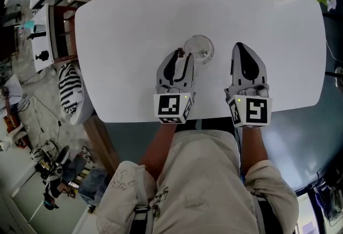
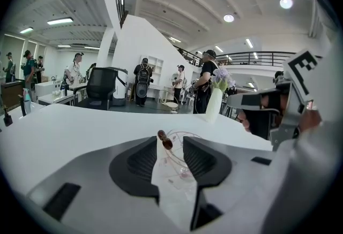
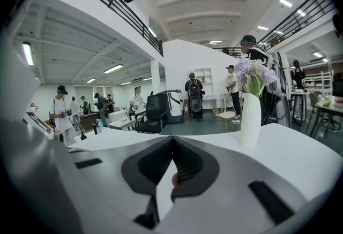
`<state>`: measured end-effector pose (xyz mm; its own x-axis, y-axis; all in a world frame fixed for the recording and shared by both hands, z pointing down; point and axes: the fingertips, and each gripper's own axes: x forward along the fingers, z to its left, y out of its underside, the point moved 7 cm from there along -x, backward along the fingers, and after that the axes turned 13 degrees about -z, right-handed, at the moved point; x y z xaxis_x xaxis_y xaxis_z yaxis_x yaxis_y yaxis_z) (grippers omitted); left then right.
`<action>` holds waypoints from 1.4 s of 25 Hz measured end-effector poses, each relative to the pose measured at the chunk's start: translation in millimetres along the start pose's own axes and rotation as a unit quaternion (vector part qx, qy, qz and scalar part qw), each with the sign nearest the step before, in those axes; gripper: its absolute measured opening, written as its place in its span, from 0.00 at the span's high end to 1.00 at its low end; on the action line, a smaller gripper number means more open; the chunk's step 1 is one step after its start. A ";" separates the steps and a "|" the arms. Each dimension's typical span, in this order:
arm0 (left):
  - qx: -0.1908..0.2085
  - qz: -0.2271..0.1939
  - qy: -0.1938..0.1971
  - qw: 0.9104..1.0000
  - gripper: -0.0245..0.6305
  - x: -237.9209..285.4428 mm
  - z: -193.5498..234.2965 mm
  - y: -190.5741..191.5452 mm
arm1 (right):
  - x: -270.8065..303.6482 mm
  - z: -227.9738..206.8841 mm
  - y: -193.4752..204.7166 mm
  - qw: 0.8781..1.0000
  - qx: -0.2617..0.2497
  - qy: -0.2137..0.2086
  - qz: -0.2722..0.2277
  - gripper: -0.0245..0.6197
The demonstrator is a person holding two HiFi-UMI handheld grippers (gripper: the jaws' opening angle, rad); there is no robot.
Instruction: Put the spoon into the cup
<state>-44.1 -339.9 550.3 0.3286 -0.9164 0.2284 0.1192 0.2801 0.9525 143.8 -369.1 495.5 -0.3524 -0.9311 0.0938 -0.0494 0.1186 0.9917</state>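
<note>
Left gripper [image 2: 170,148]: jaws apart, pads touching nothing. Just ahead between them, a slim brown-tipped spoon [image 2: 165,140] leans inside a clear round glass cup [image 2: 181,162]. It rests unaided, so no grip seems needed. Right gripper [image 3: 172,142]: jaws together, empty, apparently idle alongside over the white rounded table [image 1: 134,24].
</note>
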 end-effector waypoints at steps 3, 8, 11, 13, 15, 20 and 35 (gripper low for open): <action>0.004 -0.005 0.001 1.000 0.74 -4.1 -1.6 -4.6 | -3.4 2.2 -7.7 1.000 -0.003 0.002 -0.002 0.98; 0.013 -0.021 0.001 1.000 0.74 -19.6 -1.7 -19.9 | -13.3 10.9 -24.6 1.000 -0.010 0.004 -0.014 0.98; 0.021 -0.032 -0.001 0.999 0.74 -33.7 1.2 -31.1 | -21.5 19.1 -35.9 1.000 -0.016 0.005 -0.023 0.98; 0.025 -0.042 -0.004 0.999 0.74 -45.6 5.6 -40.3 | -27.4 27.4 -44.6 0.999 -0.020 0.005 -0.029 0.98; 0.029 -0.054 -0.006 0.998 0.74 -59.7 10.2 -50.4 | -35.0 37.6 -54.1 0.999 -0.025 0.005 -0.037 0.98; 0.037 -0.080 -0.011 0.996 0.74 -93.9 18.0 -74.2 | -56.8 60.3 -73.7 0.998 -0.036 0.005 -0.056 0.98; 0.092 -0.196 -0.021 0.976 0.74 -191.7 19.8 -178.8 | -118.9 98.0 -147.4 0.988 -0.067 0.020 -0.137 0.98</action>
<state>-146.9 -220.0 340.2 0.2526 -0.9548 -0.1568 0.0566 -0.1472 0.9875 101.4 -242.1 329.6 -0.3049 -0.9352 -0.1800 -0.0125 -0.1850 0.9827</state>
